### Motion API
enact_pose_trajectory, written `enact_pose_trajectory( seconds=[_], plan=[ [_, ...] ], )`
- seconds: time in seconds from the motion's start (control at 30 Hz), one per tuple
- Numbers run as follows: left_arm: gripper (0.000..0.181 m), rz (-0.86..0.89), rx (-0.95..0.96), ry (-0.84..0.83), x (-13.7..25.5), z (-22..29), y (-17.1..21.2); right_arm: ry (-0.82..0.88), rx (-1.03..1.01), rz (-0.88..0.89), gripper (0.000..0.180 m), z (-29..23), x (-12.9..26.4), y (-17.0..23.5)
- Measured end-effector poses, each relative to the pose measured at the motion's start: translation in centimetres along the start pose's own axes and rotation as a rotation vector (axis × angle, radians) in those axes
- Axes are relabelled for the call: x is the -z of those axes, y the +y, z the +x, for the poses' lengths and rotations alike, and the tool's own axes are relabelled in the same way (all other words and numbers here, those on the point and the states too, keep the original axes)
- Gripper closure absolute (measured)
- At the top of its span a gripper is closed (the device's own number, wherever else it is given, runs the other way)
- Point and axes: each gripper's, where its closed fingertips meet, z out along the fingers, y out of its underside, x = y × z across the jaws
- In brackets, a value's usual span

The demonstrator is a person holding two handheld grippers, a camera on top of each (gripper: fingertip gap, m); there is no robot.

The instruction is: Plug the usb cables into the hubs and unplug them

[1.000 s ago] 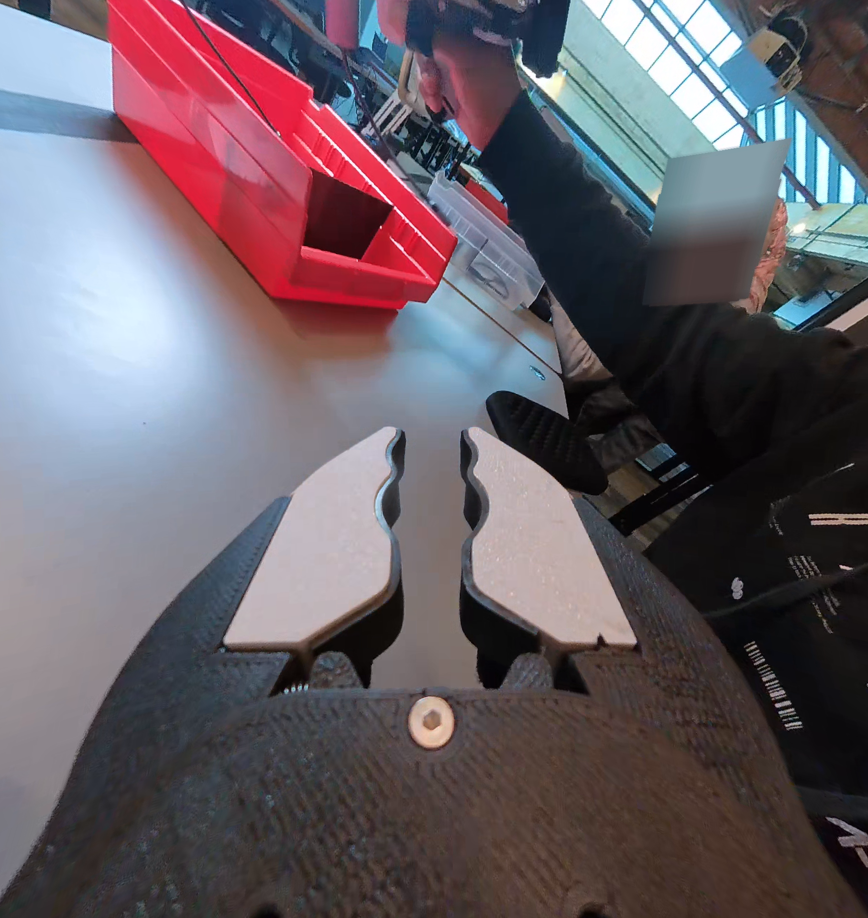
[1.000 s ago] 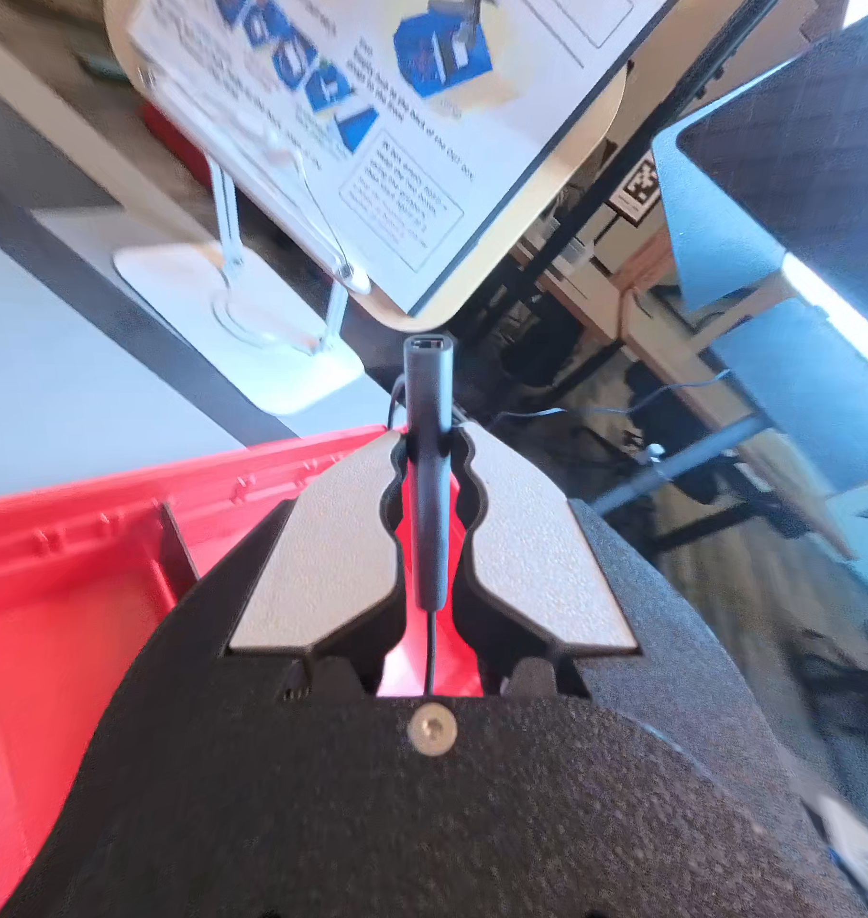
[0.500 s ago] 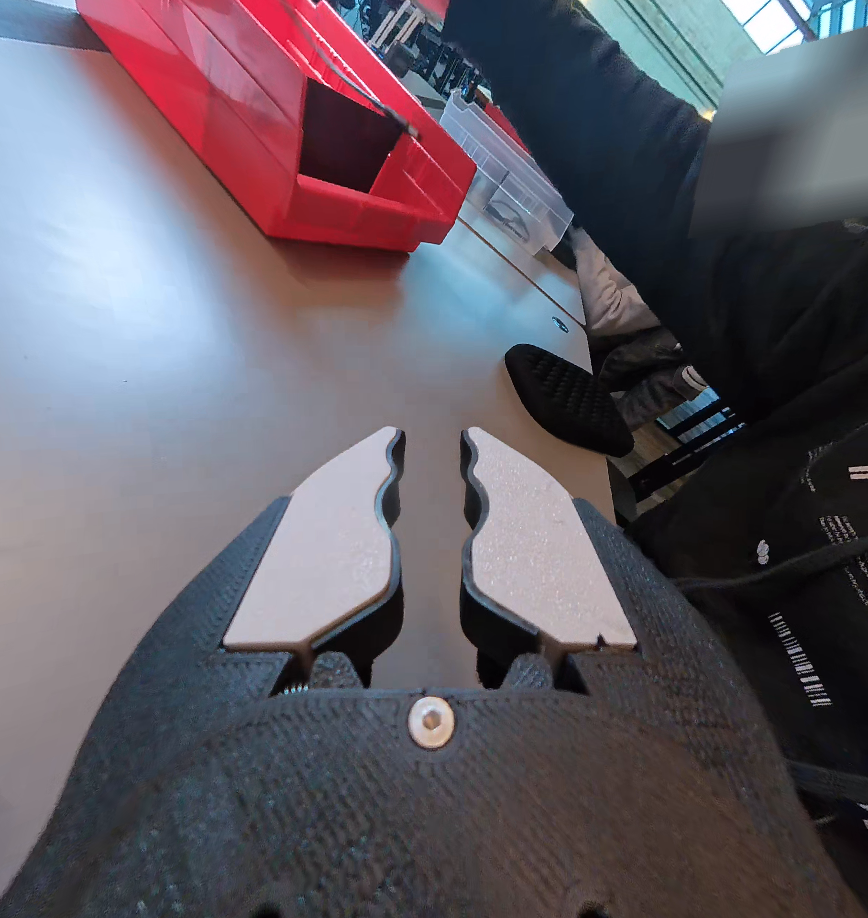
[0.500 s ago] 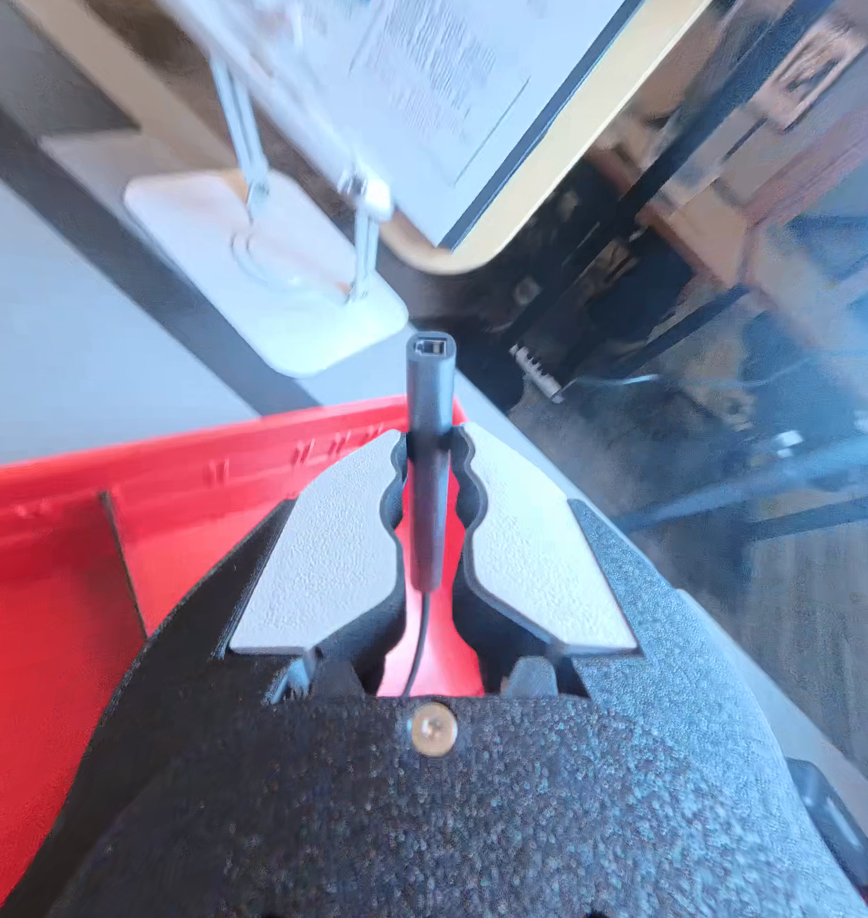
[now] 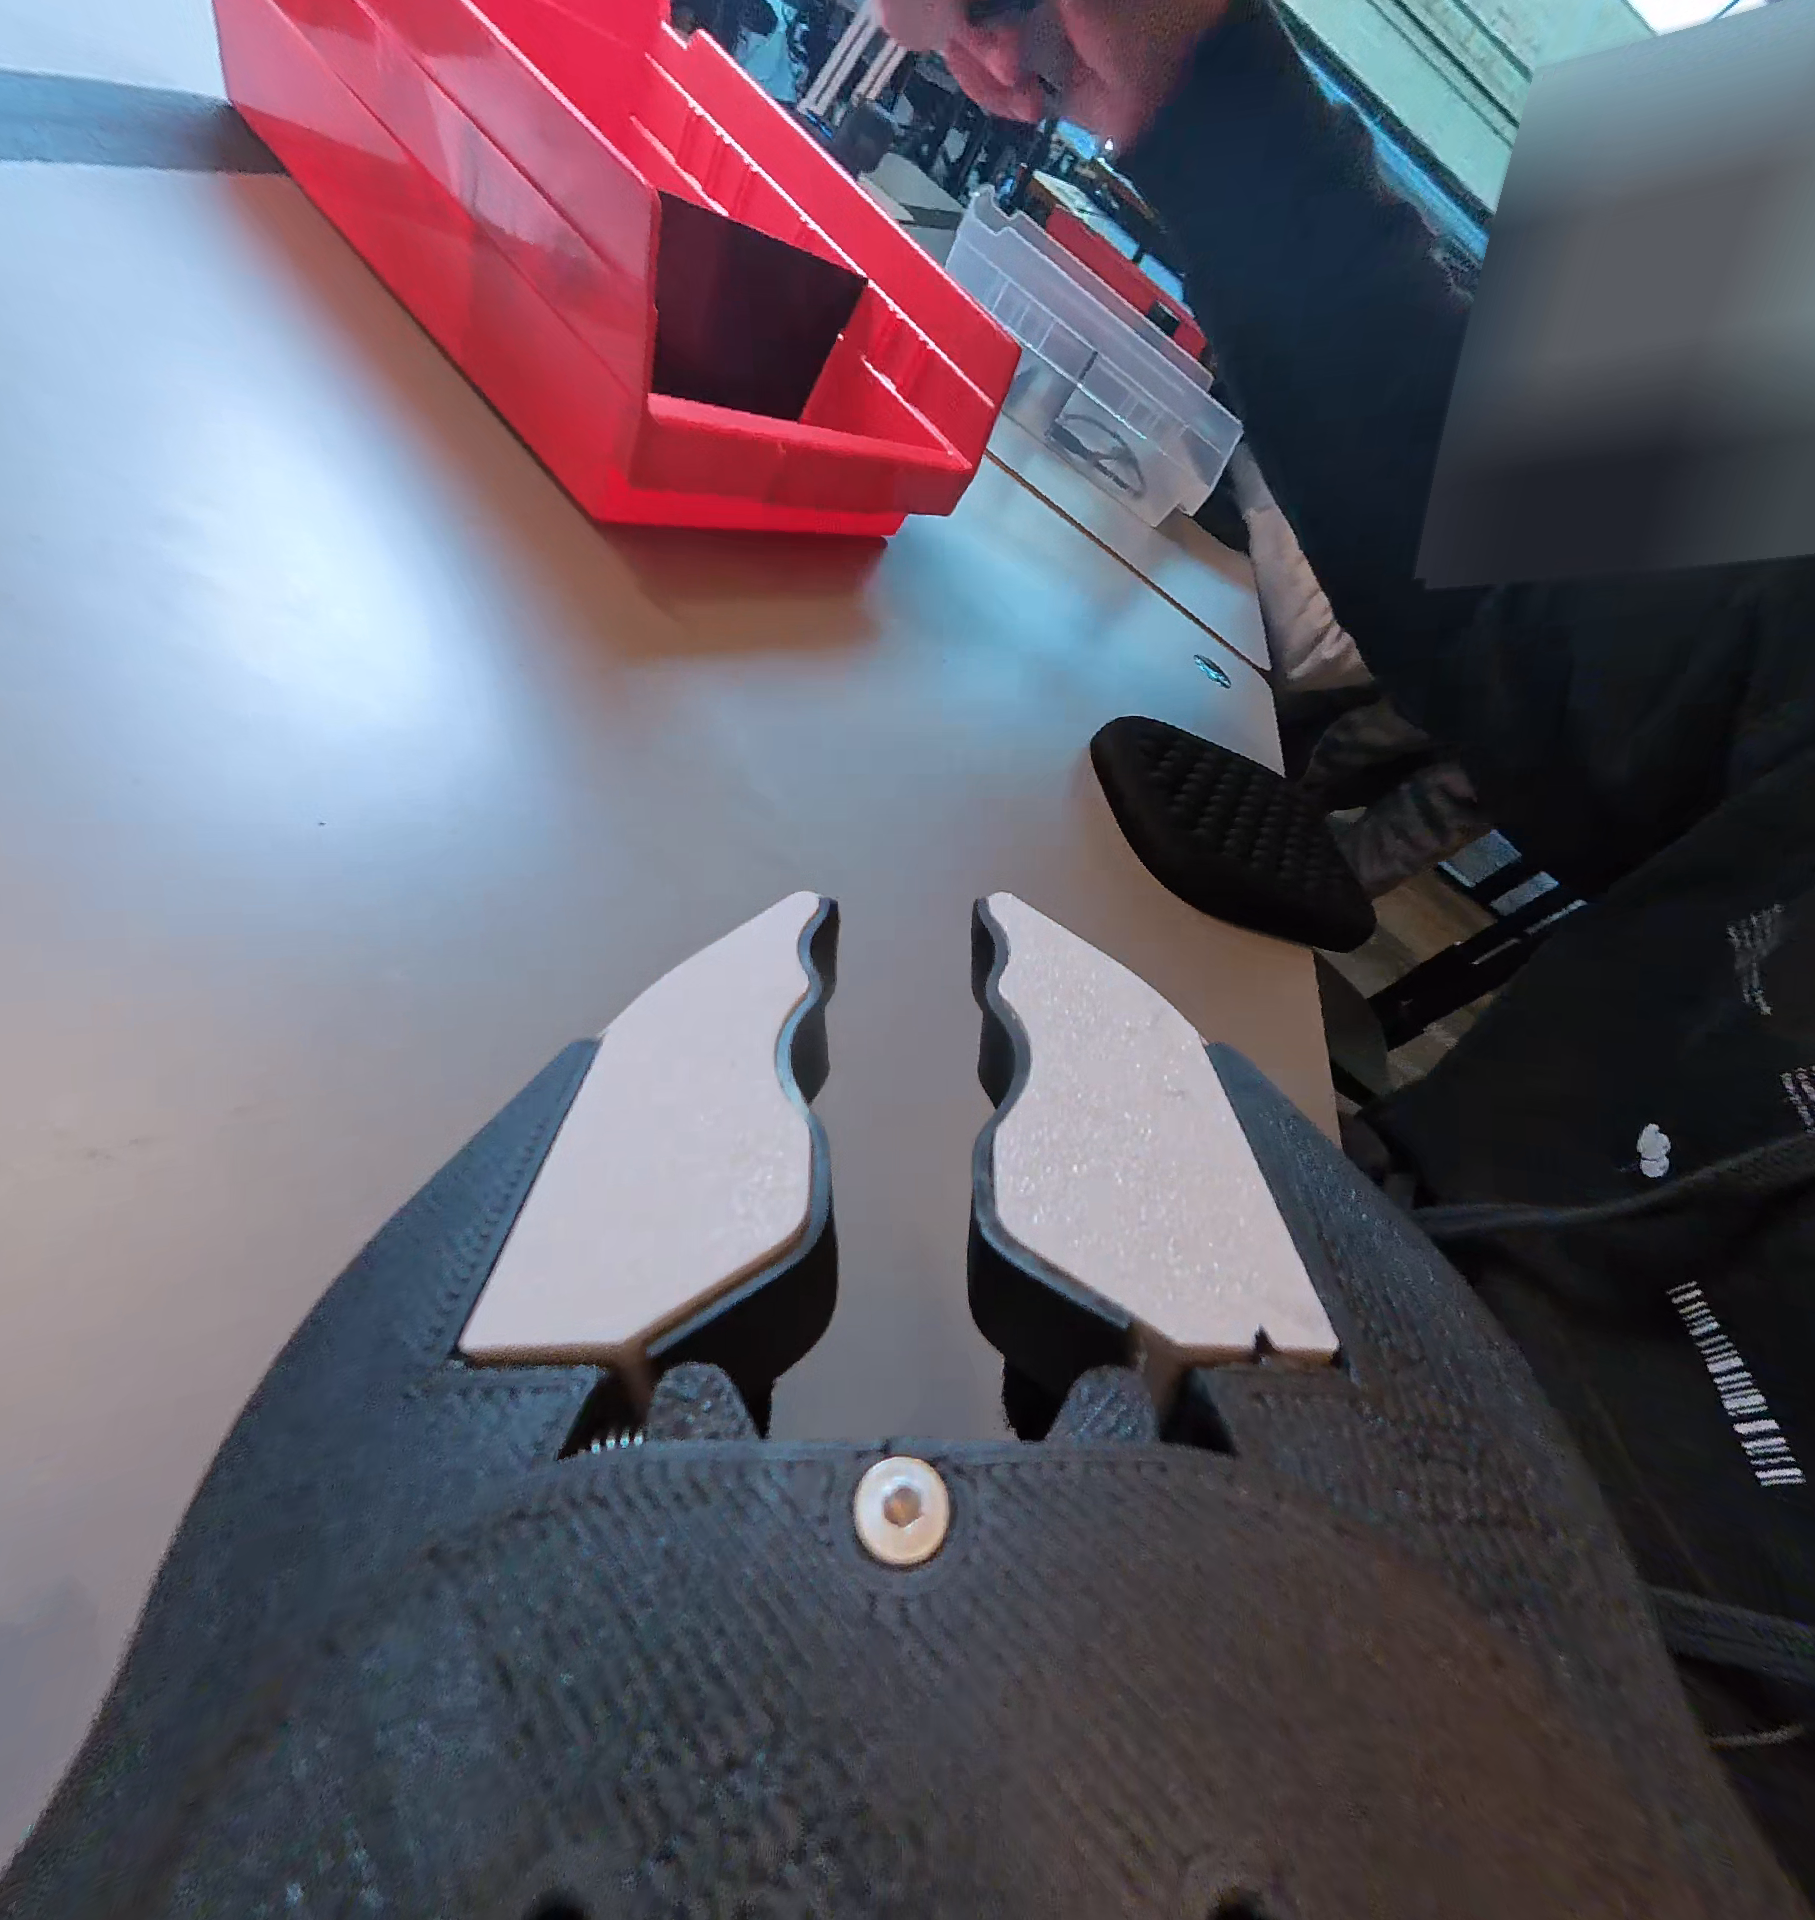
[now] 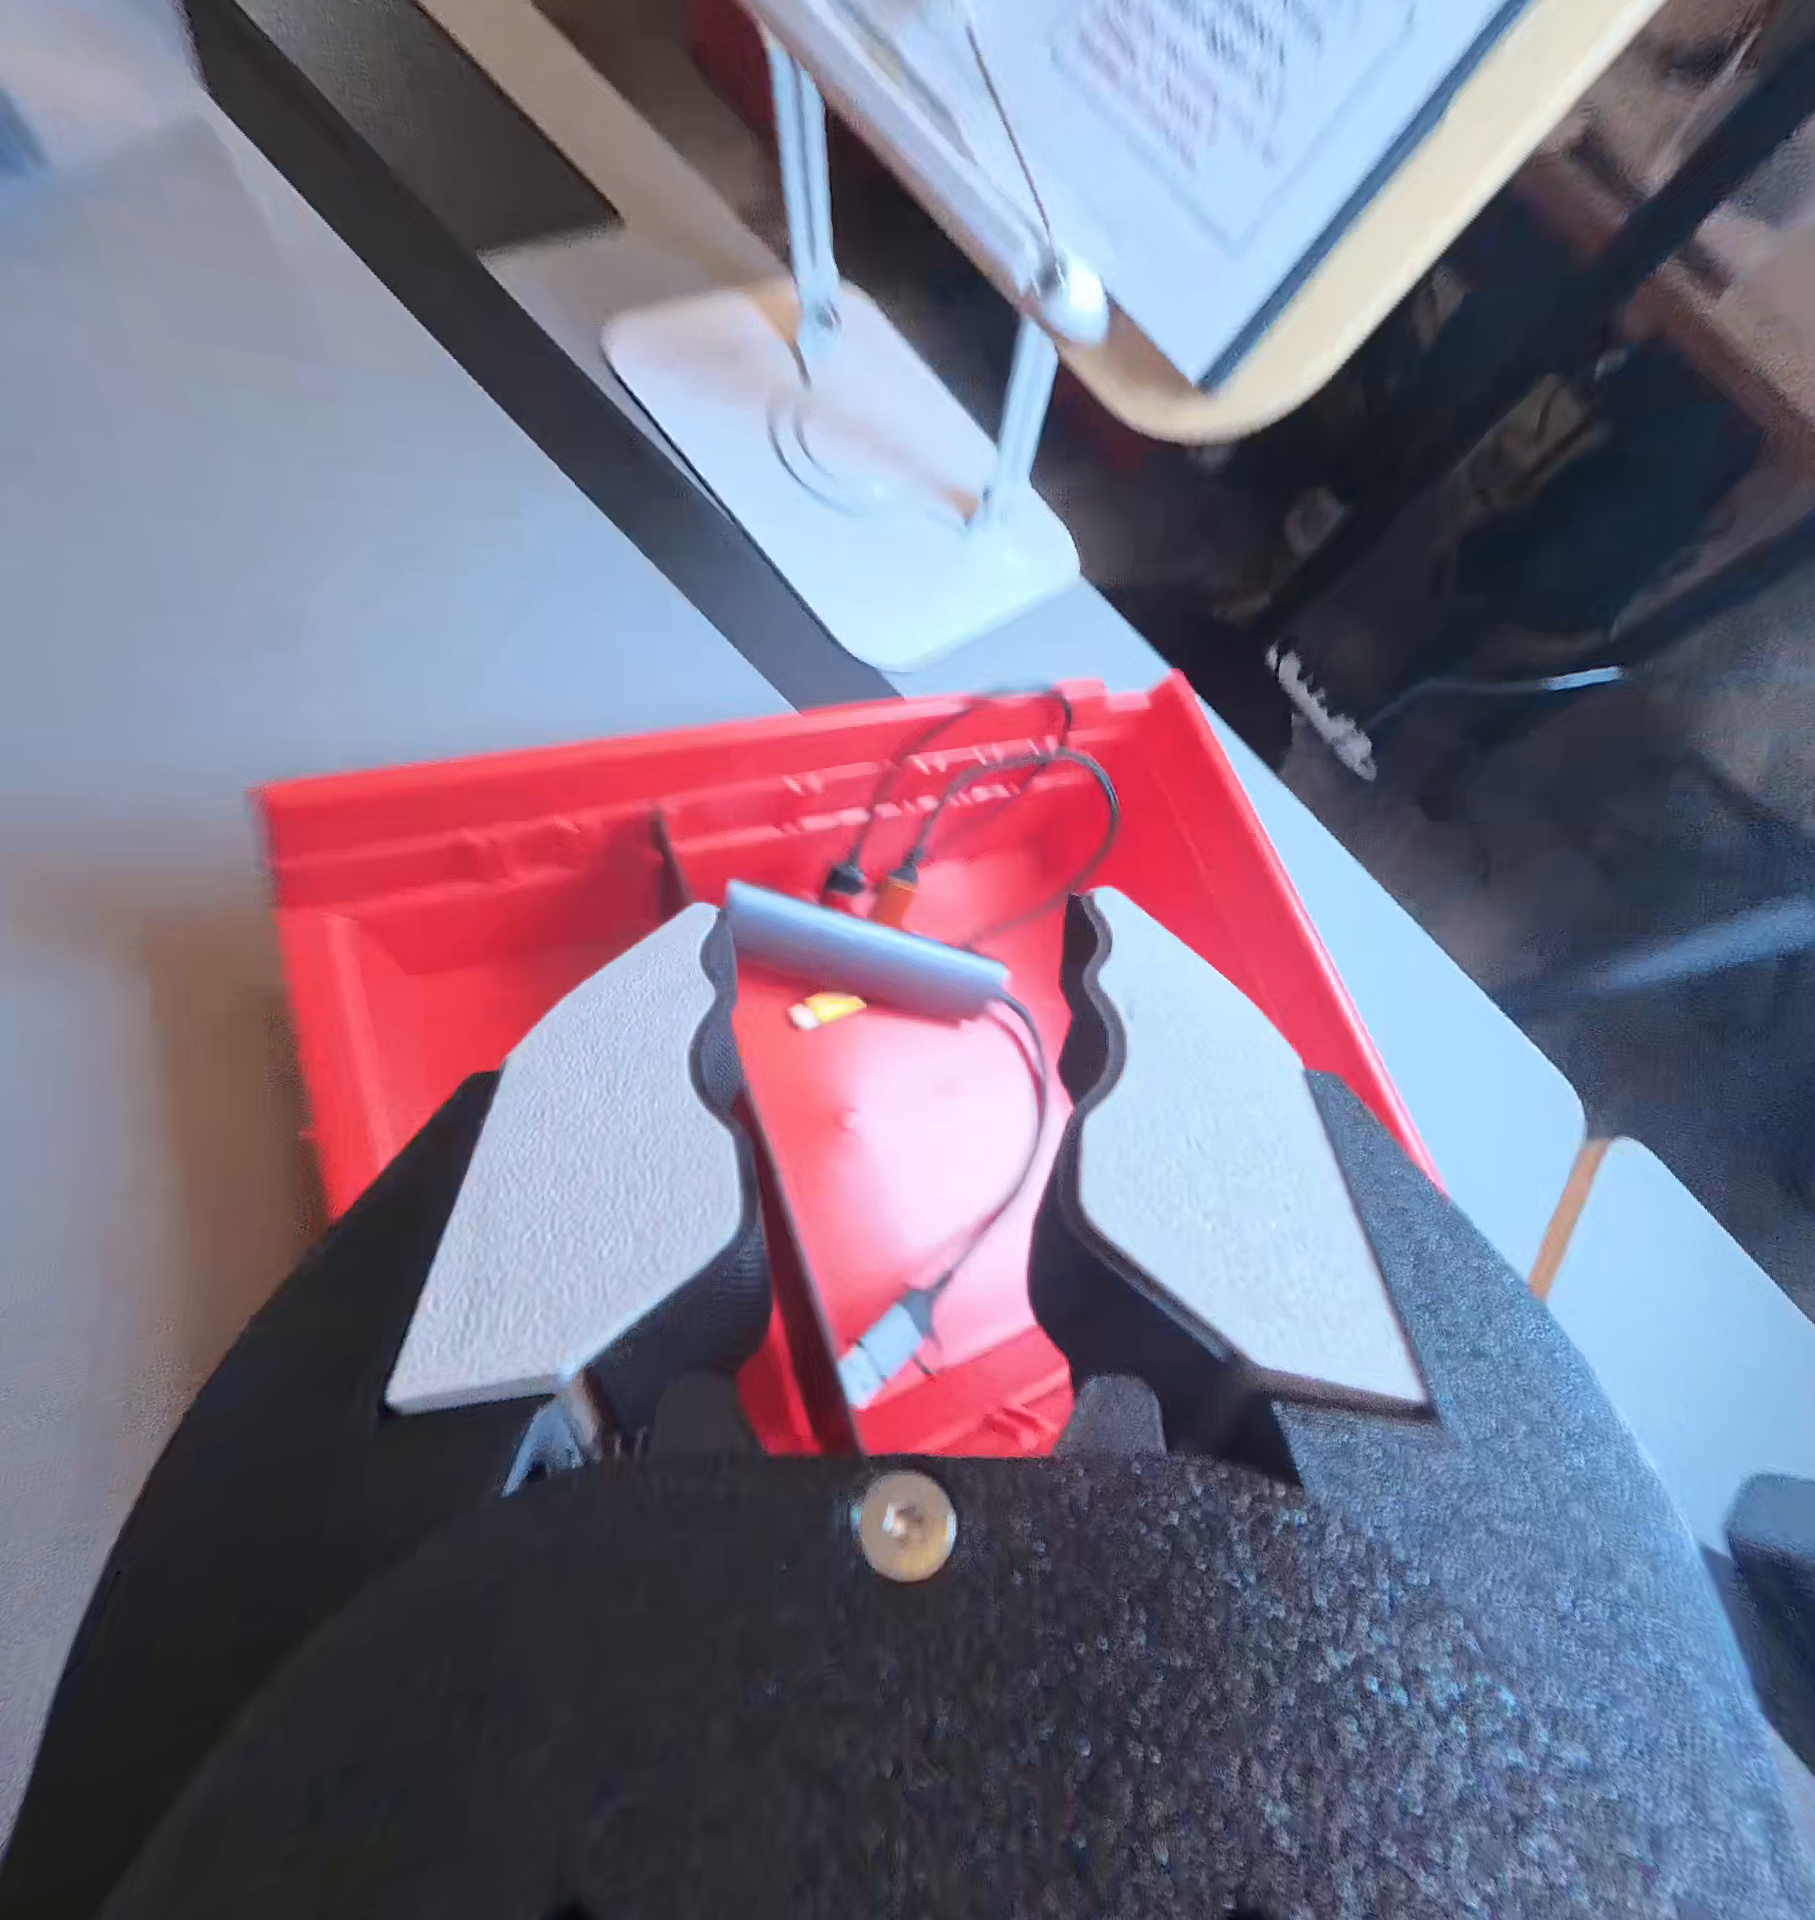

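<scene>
My right gripper (image 6: 898,914) is open and empty above the red bin (image 6: 529,862). A grey usb hub (image 6: 861,951) lies in the bin's right compartment, below and between the fingers. Two black cables with a black plug (image 6: 843,883) and an orange plug (image 6: 898,896) meet its far side. The hub's own lead ends in a usb plug (image 6: 877,1361) near the bin's front. A small yellow plug (image 6: 825,1008) lies beside the hub. My left gripper (image 5: 905,914) is empty, with a narrow gap between its fingers, low over the grey table (image 5: 259,727). The red bin (image 5: 529,260) lies ahead of it.
A white stand base (image 6: 830,457) carries a board with a sheet behind the bin. A clear plastic bin (image 5: 1090,353) sits past the red one. A person in black (image 5: 1609,831) and a black armrest (image 5: 1225,831) are at the table's right edge. The left gripper's tips are roughly 35 cm from the right gripper's.
My right gripper has opened and let go of the hub, which now lies in the red bin; its view has tilted down. My left gripper keeps its gap and has barely moved.
</scene>
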Motion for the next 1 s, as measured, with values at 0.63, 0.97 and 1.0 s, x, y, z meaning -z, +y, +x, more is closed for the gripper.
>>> enact_pose_trajectory(
  seconds=[0.63, 0.97, 1.0],
  plan=[
    [0.147, -0.059, -0.364, -1.016, 21.0, -13.1, -12.5, -0.23, -0.197, 0.466, 0.179, -23.9, 1.9, 1.5],
    [0.133, -0.867, -0.379, -0.891, 23.8, -21.5, -8.5, -0.22, -0.203, 0.49, 0.171, -24.1, 1.9, 2.0],
    [0.136, -0.902, -0.335, -0.857, 23.6, -22.0, -7.8, -0.221, -0.194, 0.488, 0.171, -24.2, 1.9, 2.0]
  ],
)
